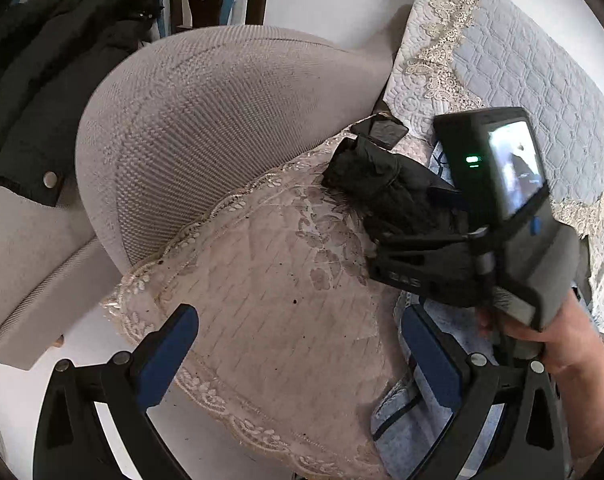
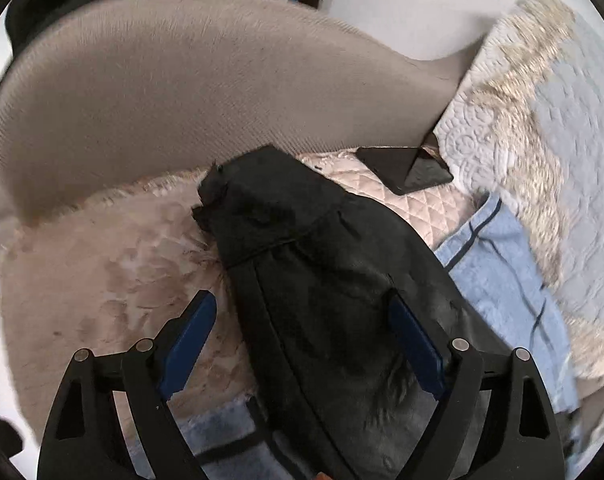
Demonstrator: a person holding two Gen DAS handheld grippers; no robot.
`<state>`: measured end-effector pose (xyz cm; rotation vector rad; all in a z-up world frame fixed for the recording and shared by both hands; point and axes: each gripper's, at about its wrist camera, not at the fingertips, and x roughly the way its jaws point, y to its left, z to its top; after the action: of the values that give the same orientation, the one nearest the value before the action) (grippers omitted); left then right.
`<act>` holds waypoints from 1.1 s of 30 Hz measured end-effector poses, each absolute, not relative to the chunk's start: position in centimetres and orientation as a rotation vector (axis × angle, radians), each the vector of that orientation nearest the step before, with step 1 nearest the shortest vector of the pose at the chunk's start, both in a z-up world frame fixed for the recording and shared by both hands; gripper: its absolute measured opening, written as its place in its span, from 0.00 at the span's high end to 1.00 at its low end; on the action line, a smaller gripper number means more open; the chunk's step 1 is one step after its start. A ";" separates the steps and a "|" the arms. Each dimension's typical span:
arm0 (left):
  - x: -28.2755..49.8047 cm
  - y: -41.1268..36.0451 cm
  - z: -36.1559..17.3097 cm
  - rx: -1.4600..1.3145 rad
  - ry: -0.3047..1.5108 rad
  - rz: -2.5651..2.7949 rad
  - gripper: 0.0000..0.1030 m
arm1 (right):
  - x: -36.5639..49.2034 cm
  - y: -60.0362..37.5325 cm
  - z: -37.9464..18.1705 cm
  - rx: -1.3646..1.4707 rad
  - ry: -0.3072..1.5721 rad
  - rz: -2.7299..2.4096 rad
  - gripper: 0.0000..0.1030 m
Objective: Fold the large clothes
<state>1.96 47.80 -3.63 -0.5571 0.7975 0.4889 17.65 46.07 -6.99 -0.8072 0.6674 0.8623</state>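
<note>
We tilt our left hand-held gripper [image 1: 297, 356] down over the lace cushion cover [image 1: 269, 280], its jaws wide and empty. Our right hand-held gripper [image 2: 302, 340] also slants down, its jaws apart astride the black garment [image 2: 326, 280] lying on the sofa [image 2: 149, 92], pads not pressing it.
</note>
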 end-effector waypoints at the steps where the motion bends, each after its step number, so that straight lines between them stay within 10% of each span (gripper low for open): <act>1: 2.0 47.9 -3.8 -0.572 0.799 0.483 0.00 | 17.7 46.4 -7.3 -0.820 0.674 0.856 0.27; 7: 2.3 48.3 -4.2 -0.598 0.810 0.480 0.00 | 18.5 47.5 -7.5 -0.808 0.742 0.838 0.46; 18: 2.3 48.0 -3.4 -0.583 0.805 0.497 0.00 | 20.3 47.6 -7.7 -0.724 0.837 0.842 0.42; 33: 3.3 47.0 -2.2 -0.561 0.795 0.484 0.00 | 19.2 45.5 -5.9 -0.724 0.650 0.863 0.94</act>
<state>3.29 47.02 -2.24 -0.5606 0.7946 0.4843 19.18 45.50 -5.85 -0.7239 0.6501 0.8627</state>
